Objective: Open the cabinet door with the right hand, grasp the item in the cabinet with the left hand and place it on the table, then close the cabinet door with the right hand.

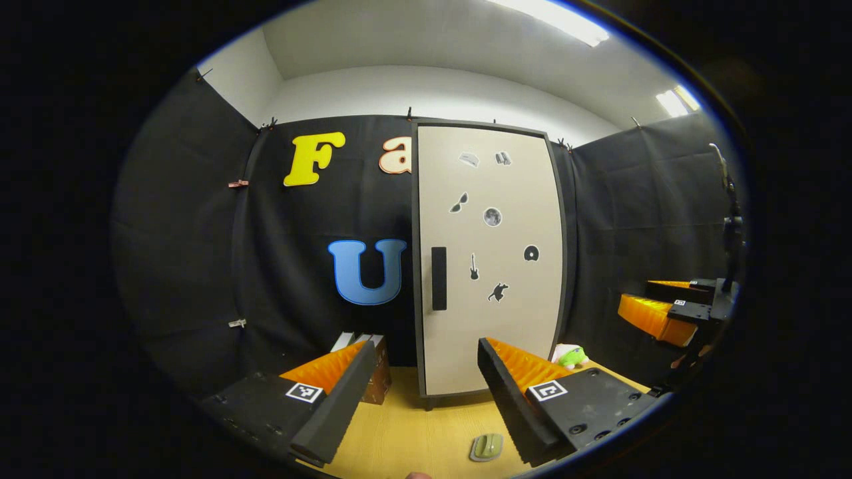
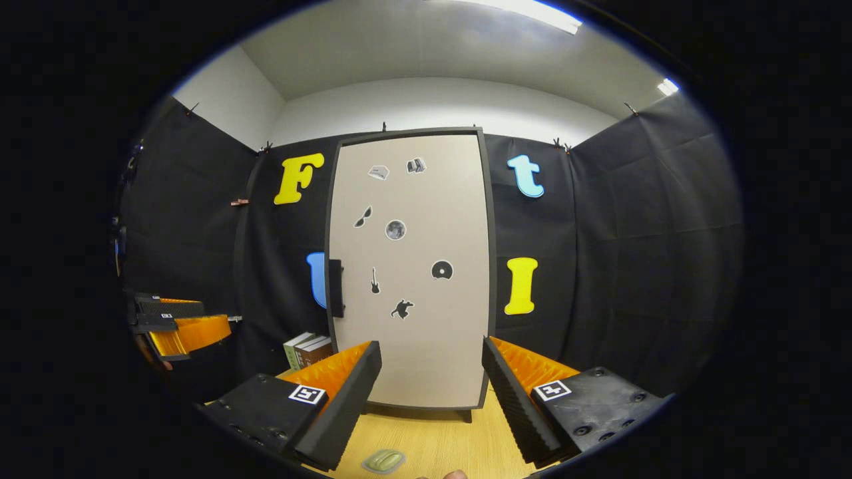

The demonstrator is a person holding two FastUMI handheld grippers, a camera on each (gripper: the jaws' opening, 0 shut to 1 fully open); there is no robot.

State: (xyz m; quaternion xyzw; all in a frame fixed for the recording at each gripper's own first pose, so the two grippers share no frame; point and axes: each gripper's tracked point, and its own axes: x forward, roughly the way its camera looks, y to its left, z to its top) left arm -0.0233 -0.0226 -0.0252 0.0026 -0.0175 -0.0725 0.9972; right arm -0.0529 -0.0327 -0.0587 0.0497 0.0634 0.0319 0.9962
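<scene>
Door (image 2: 413,266) shut, handle (image 2: 335,288) at its left edge; both claws spread, empty; small green item (image 2: 384,460) on counter (image 2: 432,439).

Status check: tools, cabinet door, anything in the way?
Left tool open, right tool open, both empty. Cabinet door shut, handle on its left edge. Small green object on table below.
</scene>
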